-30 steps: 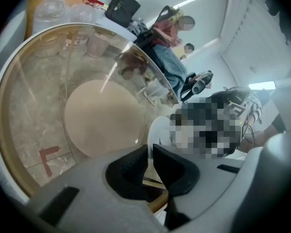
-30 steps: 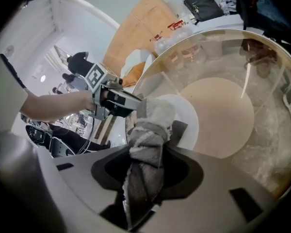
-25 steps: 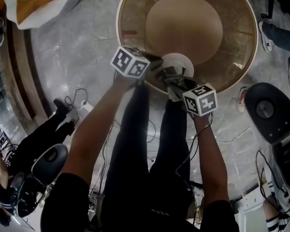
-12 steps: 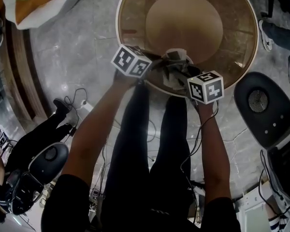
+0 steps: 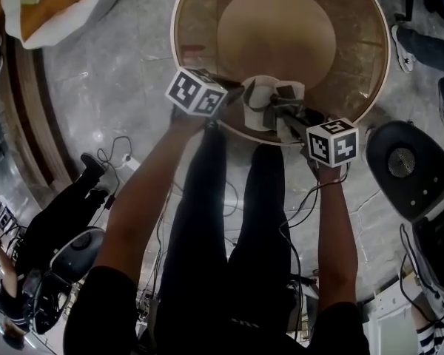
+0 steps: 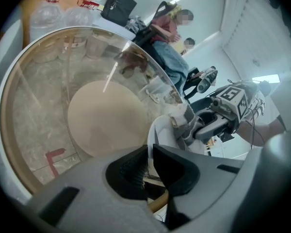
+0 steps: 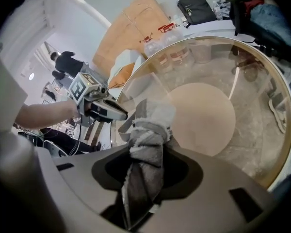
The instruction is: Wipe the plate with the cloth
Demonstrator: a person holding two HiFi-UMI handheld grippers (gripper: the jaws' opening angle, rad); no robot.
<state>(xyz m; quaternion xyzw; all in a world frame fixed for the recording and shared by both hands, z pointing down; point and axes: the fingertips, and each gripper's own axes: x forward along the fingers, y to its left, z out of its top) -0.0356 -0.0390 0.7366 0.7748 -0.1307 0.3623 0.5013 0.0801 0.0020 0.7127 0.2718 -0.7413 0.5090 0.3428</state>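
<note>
A white plate [image 5: 256, 103] is held tilted above the near edge of the round glass table [image 5: 370, 43]. My left gripper [image 5: 235, 95] is shut on the plate's left rim; in the left gripper view the jaws [image 6: 149, 152] pinch the plate [image 6: 161, 136]. From the right, my right gripper [image 5: 283, 108] is shut on a grey cloth [image 5: 287, 95], which presses against the plate's face. In the right gripper view the cloth [image 7: 146, 144] bunches between the jaws, with the plate [image 7: 124, 125] and the left gripper [image 7: 106, 109] just beyond it.
The table has a wooden rim and a tan round base [image 5: 275, 32] under the glass. A black chair [image 5: 407, 170] stands at the right and another [image 5: 70, 254] at the lower left. Someone's shoe [image 5: 399, 46] is by the table's right side. Cables [image 5: 122, 150] lie on the floor.
My right gripper has swung out to the right, and the cloth has moved across the plate. The plate has tipped from lying flat to standing tilted. The left gripper has barely moved.
</note>
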